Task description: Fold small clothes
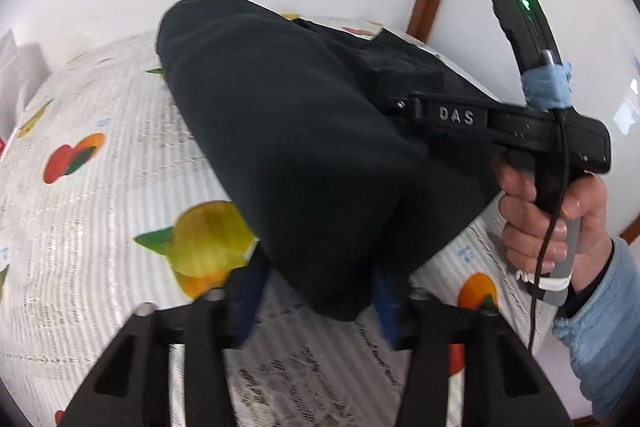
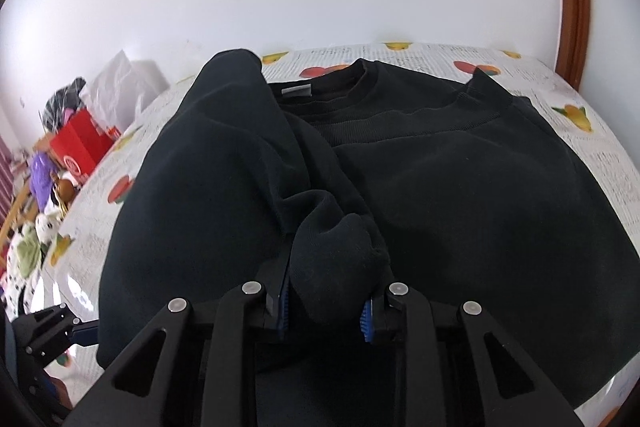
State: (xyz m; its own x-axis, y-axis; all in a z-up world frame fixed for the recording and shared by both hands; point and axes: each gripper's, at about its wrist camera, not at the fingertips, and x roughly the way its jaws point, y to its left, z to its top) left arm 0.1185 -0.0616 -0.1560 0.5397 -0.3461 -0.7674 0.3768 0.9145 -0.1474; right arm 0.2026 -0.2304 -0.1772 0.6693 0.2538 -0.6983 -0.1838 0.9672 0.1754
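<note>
our right jaws [image 2: 327,311] are closed on a bunched fold of the black sweatshirt [image 2: 460,187], the blue pads [image 2: 285,301] pressing the thick roll of cloth from both sides. our left jaws [image 1: 316,301] hold another part of the same garment: a dark fold hangs between the blue fingers [image 1: 250,291], though the blur keeps us from seeing how tightly they bite.

out from the right jaws, the sweatshirt lies spread over the middle of the worktop [image 2: 600,163], its ribbed collar toward the far edge and a white label just inside the neck. one side is lifted and folded over toward the centre.

in the left wrist view the raised cloth drapes between the two tools, and a hand [image 1: 556,223] in a pale blue fleecy sleeve [image 1: 600,339] grips the right tool's handle. the fruit-printed cover shows around the garment on every side. past the worktop's left edge sit a red box [image 2: 82,143] and a white bag [image 2: 116,83].
</note>
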